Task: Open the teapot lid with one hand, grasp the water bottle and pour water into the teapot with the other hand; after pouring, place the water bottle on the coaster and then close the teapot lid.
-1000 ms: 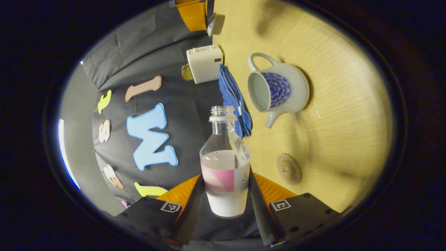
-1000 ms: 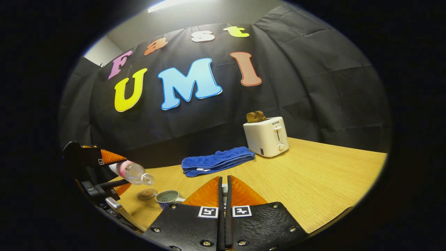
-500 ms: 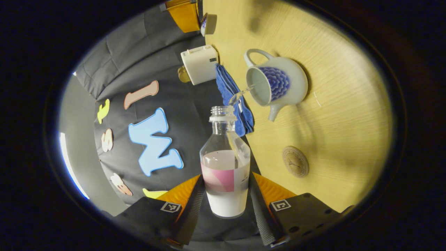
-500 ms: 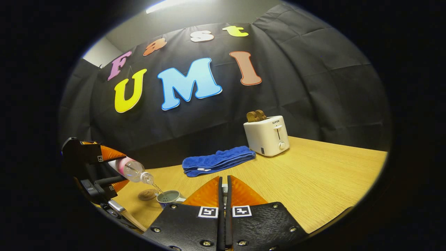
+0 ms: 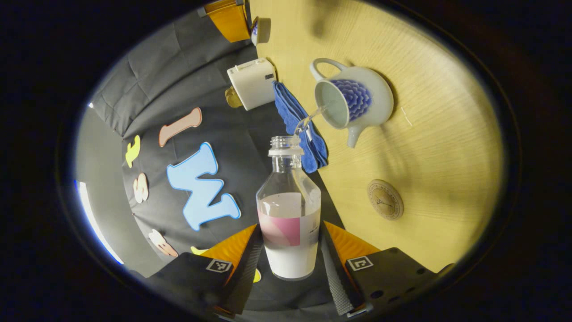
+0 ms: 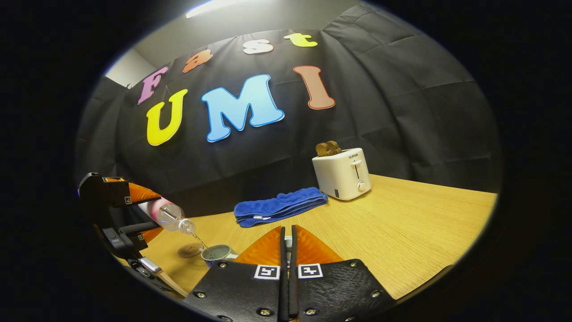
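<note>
The bottle (image 5: 289, 210) is pinched at its lower body between both fingers of the left claw (image 5: 289, 264) and tipped neck-forward, so a thin stream runs from its mouth toward the open teapot (image 5: 353, 100). In the left gripper view the teapot sits at about one o'clock from the bottle mouth, its opening turned toward the neck, handle on the far side, spout pointing back toward the coaster (image 5: 385, 199). That tilt seems chosen to keep the stream narrow; plenty of water remains in the bottle, so by my judgement pouring is mid-way.

The right claw (image 6: 288, 250) has its fingers pressed together. A small pale piece shows between them, likely the lid (image 5: 259, 30), which the left gripper view shows held high at twelve o'clock, well clear of the stream; I cannot tell if both fingers press on it.

The coaster lies bare on the desk (image 5: 438, 134) at about four o'clock from the teapot, near it but apart, with open wood all around for setting the bottle down. The towel (image 5: 297, 120) lies just beside the teapot, at the desk's back edge by the toaster (image 5: 251, 82); spill risk is on that side.
</note>
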Motion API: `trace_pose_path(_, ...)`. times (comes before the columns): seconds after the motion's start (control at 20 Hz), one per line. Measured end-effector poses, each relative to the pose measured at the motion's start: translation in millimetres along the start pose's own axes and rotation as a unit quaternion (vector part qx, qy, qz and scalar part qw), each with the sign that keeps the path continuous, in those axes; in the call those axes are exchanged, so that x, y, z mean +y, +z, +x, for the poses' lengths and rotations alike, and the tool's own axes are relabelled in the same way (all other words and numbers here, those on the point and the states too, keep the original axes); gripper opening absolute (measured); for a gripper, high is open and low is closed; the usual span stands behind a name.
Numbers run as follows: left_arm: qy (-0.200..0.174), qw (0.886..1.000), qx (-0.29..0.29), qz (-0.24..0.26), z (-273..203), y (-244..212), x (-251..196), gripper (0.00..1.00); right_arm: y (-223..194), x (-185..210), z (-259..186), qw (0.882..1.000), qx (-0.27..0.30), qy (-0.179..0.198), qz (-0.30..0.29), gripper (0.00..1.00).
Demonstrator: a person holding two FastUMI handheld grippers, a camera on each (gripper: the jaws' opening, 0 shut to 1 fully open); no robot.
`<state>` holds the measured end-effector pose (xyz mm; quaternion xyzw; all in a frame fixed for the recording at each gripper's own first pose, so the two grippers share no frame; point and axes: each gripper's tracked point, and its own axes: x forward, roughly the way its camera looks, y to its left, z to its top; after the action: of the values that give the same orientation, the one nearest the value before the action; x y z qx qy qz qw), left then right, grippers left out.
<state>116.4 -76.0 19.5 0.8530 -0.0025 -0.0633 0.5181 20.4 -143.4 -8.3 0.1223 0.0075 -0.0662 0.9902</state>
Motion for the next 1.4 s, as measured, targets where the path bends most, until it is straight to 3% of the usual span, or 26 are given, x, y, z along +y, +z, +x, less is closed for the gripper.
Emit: trace_pose_path(1.4, 0.012, 0.996, -0.003, 0.093, -4.8, 5.3, 15.9, 0.84, 0.2, 0.3, -0.9, 1.000, 0.002, 0.005, 0.007, 0.00)
